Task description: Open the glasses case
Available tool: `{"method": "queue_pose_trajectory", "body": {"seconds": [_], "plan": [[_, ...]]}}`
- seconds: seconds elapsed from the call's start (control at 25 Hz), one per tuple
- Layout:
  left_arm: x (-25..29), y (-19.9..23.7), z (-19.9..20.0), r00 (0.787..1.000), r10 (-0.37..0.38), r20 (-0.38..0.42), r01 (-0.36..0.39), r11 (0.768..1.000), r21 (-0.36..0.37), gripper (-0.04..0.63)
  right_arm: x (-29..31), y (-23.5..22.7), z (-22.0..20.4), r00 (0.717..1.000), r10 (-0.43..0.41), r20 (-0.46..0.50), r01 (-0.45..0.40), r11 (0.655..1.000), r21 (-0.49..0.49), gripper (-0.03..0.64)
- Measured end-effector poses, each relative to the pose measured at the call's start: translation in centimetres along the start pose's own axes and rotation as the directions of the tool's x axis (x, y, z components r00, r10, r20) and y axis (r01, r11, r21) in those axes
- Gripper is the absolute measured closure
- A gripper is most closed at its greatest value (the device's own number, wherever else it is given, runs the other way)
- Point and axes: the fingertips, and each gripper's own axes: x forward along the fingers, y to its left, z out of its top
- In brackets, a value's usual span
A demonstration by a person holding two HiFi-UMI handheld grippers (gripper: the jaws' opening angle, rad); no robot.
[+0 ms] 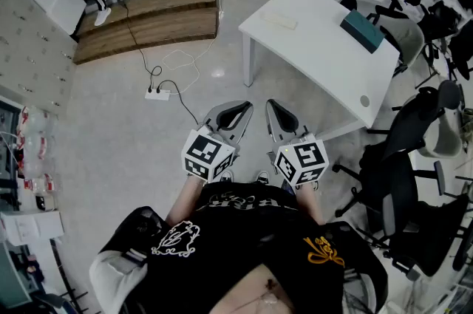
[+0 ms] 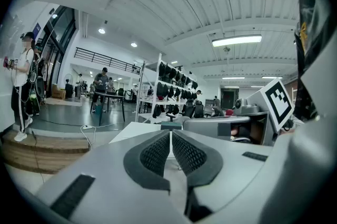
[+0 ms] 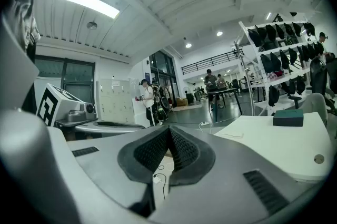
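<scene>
The glasses case (image 1: 362,30) is a dark teal box lying closed near the far right side of a white table (image 1: 318,57). It also shows in the right gripper view as a glasses case (image 3: 288,118) at the right, and as a small glasses case (image 2: 171,125) just over the jaw tips in the left gripper view. My left gripper (image 1: 240,107) and right gripper (image 1: 272,104) are held side by side in front of the person's body, over the floor and short of the table. The jaws of both meet with nothing between them: left gripper (image 2: 171,132), right gripper (image 3: 169,128).
A flat cream item (image 1: 277,19) lies on the table's far left part. Black office chairs (image 1: 403,157) crowd the right side. A power strip (image 1: 157,93) with cables lies on the floor at the left, and a wooden step (image 1: 148,21) beyond it. Racks of black gear (image 2: 171,78) and people stand in the background.
</scene>
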Motion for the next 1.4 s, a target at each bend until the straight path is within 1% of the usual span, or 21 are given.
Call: {"method": "queue_pose_trajectory", "body": {"seconds": [0.36, 0.56, 0.8, 1.04, 1.24, 1.4], "plan": [[0.7, -1.2, 0.0, 1.000, 0.006, 0.002, -0.006, 1.000, -0.003, 0.568, -0.7, -1.1, -0.1, 1.000, 0.009, -0.004, -0.009, 1.000, 0.003, 0.604], [1.1, -1.6, -0.4, 1.000, 0.018, -0.004, -0.018, 1.000, -0.002, 0.568, -1.4, -1.8, -0.2, 1.000, 0.021, 0.017, -0.022, 0.999, 0.046, 0.604], [2.8, -2.7, -1.0, 0.999, 0.039, -0.022, -0.039, 0.999, -0.007, 0.568, -2.4, -3.9, -1.1, 1.000, 0.027, -0.010, -0.027, 0.999, 0.031, 0.603], [4.8, -4.6, -1.5, 0.997, 0.069, -0.026, -0.069, 0.998, -0.012, 0.568, -4.2, -6.1, -2.1, 0.997, 0.065, -0.032, -0.064, 0.998, 0.017, 0.603], [6.1, -5.7, -2.7, 0.994, 0.090, -0.056, -0.092, 0.996, -0.021, 0.568, -5.2, -8.0, -3.4, 0.996, 0.079, -0.041, -0.077, 0.996, 0.046, 0.603], [6.9, -5.0, -2.4, 0.993, 0.100, -0.063, -0.102, 0.995, -0.024, 0.568, -4.1, -9.1, -3.3, 0.995, 0.088, -0.042, -0.085, 0.994, 0.068, 0.603]]}}
